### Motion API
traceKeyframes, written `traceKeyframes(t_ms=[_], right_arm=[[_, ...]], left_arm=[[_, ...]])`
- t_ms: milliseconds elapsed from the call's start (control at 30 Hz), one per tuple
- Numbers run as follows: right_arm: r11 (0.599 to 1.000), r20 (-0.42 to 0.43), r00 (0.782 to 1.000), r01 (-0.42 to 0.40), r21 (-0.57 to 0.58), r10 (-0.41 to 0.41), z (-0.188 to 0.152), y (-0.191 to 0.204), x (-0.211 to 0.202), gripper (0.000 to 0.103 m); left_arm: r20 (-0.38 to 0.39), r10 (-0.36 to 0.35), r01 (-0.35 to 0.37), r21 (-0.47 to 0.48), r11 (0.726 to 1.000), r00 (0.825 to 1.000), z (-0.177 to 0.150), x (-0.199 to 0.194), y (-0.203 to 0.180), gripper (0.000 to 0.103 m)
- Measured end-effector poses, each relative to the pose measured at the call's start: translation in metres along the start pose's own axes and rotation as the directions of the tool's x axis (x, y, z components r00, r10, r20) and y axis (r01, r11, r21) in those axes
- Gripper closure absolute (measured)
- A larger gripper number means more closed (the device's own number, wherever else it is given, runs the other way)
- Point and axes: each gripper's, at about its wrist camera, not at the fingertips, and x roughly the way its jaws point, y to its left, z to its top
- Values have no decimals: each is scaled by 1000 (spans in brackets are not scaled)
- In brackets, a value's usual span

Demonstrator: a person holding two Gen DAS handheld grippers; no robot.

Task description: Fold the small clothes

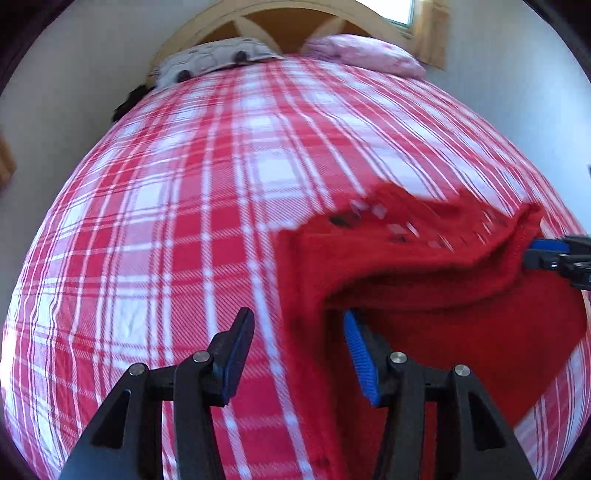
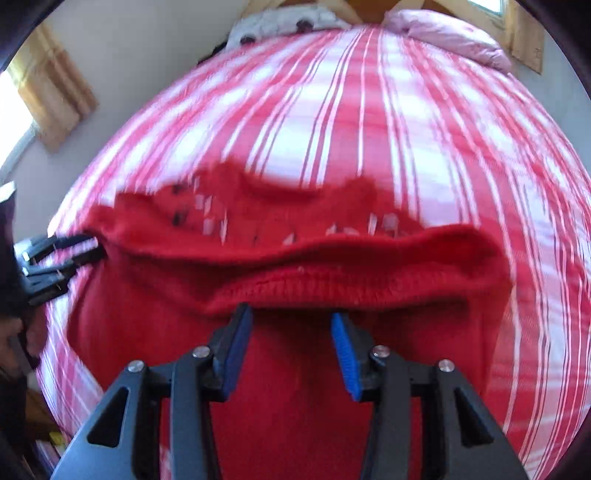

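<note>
A red knitted sweater (image 1: 443, 280) lies on the red-and-white plaid bedspread (image 1: 184, 221), its lower part folded over into a thick roll with the ribbed hem (image 2: 332, 284) facing me. My left gripper (image 1: 295, 314) stands open at the sweater's left edge, its right blue pad (image 1: 360, 354) against the cloth and nothing pinched. My right gripper (image 2: 291, 312) hovers open just short of the hem, with only flat sweater under the gap. Each gripper shows in the other view: the right gripper (image 1: 528, 254) at the fold's right end, the left gripper (image 2: 99, 249) at its left end.
A grey patterned pillow (image 1: 214, 59) and a pink pillow (image 1: 365, 53) lie by the wooden headboard (image 1: 280, 14) at the far end. White walls flank the bed. A curtained window (image 2: 44, 88) is on the left wall. Plaid cover stretches beyond the sweater.
</note>
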Motion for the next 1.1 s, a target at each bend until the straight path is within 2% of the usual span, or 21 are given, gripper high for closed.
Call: traceKeyframes(t_ms=[100,233,367,467,633,733,800,833,933,1100], right_arm=[[998,70,997,9,70,-14,19,-12,-3,56],[988,98,995,-23,155,8,20,-30,-1,56],[984,92,996,-18,175,2,-1,-38,-7,54],[989,110,994,-32,146,16,-18,-31,-20,53],[996,89,995,-55,74,49,-22,-15,-16,50],[998,47,999,6,67,-10,-16,-14,4,50],[995,30,999,30,97,-33,-9,-22,18,50],[990,9,997,71,124,-72,-3,-29,27,51],[977,2,996,83,195,-85,9,-51,38,51],[973,-1,987,158,166,-160,21,-45,38,51]], left_arm=[[9,23,-23,-83,996,1000,11,7,17,51],[29,32,-28,-131,991,999,10,4,25,51],[47,24,-19,-106,994,999,-1,-7,18,51],[85,16,-9,-80,997,996,-5,-20,4,51],[105,-65,65,9,998,992,-6,-27,-42,51],[69,-40,35,74,997,997,-13,-10,-65,51],[17,-8,7,65,998,1000,-20,7,-65,51],[6,-16,15,41,999,1000,-23,13,-60,50],[19,-65,66,-9,998,998,-26,13,-47,46],[50,-64,64,-6,998,997,-30,-1,-50,46]])
